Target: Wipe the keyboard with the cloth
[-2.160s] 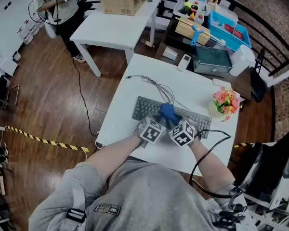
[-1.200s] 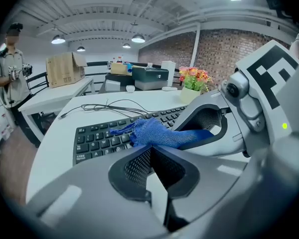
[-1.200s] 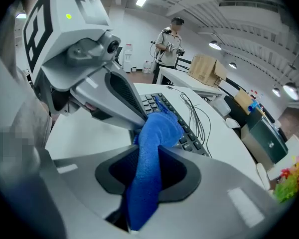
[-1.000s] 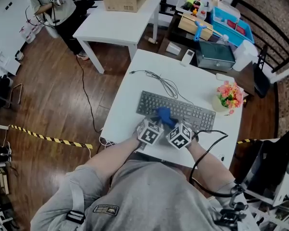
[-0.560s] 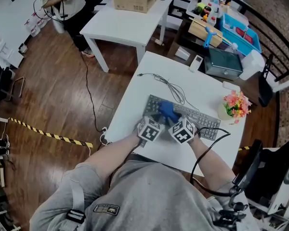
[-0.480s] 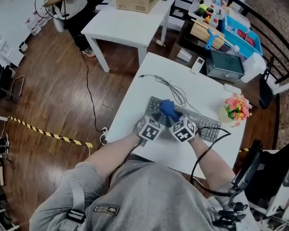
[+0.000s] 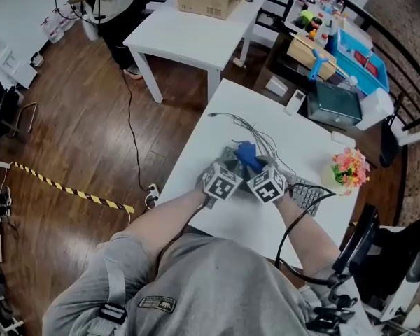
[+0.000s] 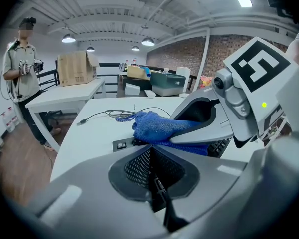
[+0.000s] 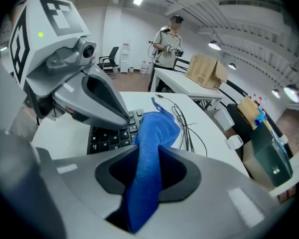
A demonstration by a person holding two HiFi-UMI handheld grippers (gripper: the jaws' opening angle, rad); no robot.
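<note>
cloth (image 9: 154,133), blue, is pinched tight in the right hand-held gripper (image 9: 148,158) and lies on the keyboard (image 9: 107,133) on the white bench (image 7: 210,131). left hand-held gripper (image 8: 152,172) is closed on nothing, just beside it.

The cloth (image 7: 246,153) lies on the keyboard's (image 7: 305,192) left end, the cable (image 7: 249,126) behind it.

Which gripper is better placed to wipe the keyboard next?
Right. The right gripper is shut on the blue fabric cloth, which drapes onto the dark grey keyboard. The left gripper is shut on nothing, just alongside.
</note>
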